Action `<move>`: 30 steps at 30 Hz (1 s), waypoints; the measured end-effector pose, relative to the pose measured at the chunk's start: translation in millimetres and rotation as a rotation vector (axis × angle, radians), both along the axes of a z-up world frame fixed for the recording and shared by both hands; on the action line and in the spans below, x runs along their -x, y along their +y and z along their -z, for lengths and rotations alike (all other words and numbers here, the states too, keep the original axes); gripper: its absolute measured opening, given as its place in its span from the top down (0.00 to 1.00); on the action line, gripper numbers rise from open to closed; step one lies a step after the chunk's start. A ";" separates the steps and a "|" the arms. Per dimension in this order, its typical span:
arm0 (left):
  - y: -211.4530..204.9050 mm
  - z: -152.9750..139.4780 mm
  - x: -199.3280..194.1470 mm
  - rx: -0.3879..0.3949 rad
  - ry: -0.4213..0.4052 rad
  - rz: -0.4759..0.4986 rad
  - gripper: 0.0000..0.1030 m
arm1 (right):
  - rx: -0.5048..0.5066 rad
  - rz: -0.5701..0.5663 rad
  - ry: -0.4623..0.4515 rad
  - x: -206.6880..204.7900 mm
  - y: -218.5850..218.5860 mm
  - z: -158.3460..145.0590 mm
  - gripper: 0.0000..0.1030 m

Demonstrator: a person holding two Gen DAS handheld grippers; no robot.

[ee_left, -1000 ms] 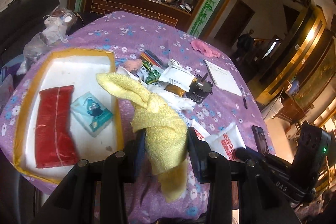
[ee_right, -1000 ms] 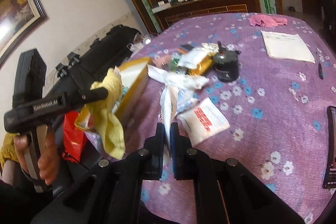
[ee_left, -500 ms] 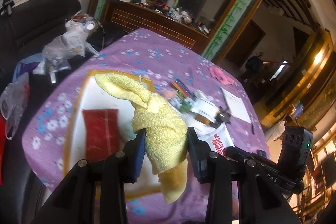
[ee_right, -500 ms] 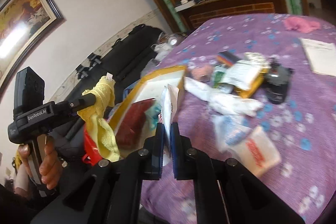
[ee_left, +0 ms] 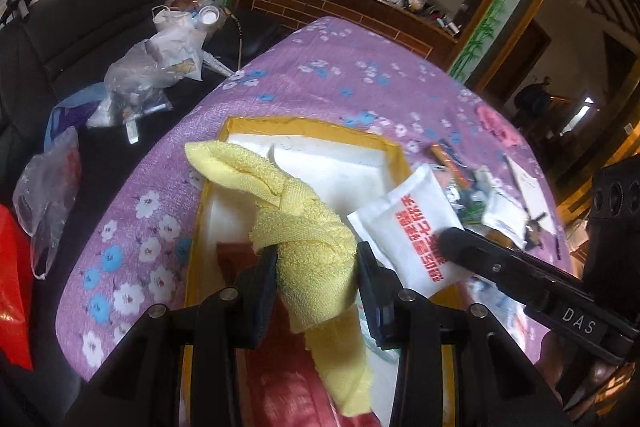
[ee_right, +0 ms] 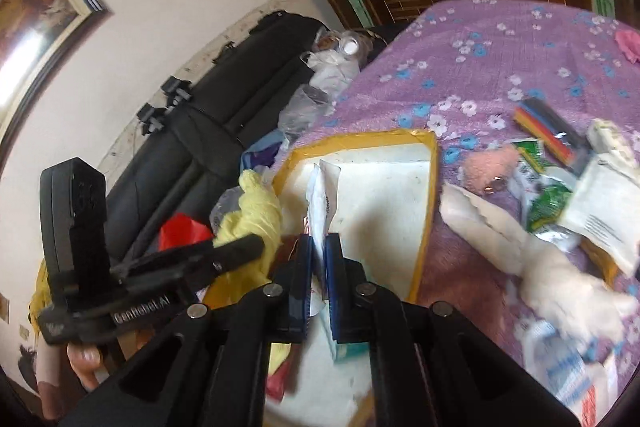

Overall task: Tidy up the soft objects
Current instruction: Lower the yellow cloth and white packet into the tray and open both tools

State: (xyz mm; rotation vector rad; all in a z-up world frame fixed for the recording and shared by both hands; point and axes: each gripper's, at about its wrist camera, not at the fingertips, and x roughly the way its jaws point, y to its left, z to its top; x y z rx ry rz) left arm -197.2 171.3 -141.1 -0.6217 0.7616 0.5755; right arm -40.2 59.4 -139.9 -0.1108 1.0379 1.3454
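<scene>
Both grippers have been carried from the worktop clutter to above the tray [ee_left: 308, 131]. The towel [ee_left: 312, 251] could snag on the tray rim, since its tail hangs low. The left gripper [ee_left: 316, 267] is clamped on the towel; the right gripper [ee_right: 318, 259] is nearly closed, pinching the white packet [ee_left: 416, 227] over the tray.

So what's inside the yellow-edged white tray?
Inside the yellow-edged white foam tray, a flat red packet lies at the near end, mostly hidden behind the yellow terry towel and the left hand-held gripper. The far end shows bare white foam.
</scene>
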 end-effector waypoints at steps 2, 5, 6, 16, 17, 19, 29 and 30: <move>4.1 5.0 -4.3 -0.034 0.033 -0.020 0.61 | 0.024 0.010 -0.010 -3.1 8.5 7.7 0.93; 11.4 17.6 -9.8 -0.038 0.086 -0.043 0.61 | 0.066 0.016 -0.021 -4.7 19.5 20.0 0.93; 10.9 19.3 -11.8 -0.051 0.088 -0.037 0.61 | 0.075 0.014 -0.027 -4.4 21.5 23.5 0.93; 5.6 12.9 7.1 -0.061 0.027 -0.102 0.18 | 0.053 0.025 -0.109 3.7 7.0 14.9 0.28; 0.6 8.5 12.2 -0.082 -0.001 -0.105 0.11 | 0.037 0.028 -0.130 6.6 0.9 9.4 0.20; -10.8 -1.4 24.3 -0.144 -0.049 -0.138 0.01 | -0.007 0.026 -0.165 13.0 -15.7 -2.9 0.14; -79.0 -40.7 40.9 -0.233 -0.118 -0.031 0.01 | -0.167 -0.086 -0.132 25.4 -118.1 -29.2 0.08; -88.6 -42.5 39.2 -0.219 -0.130 -0.004 0.01 | -0.175 -0.083 -0.142 26.0 -130.8 -28.7 0.07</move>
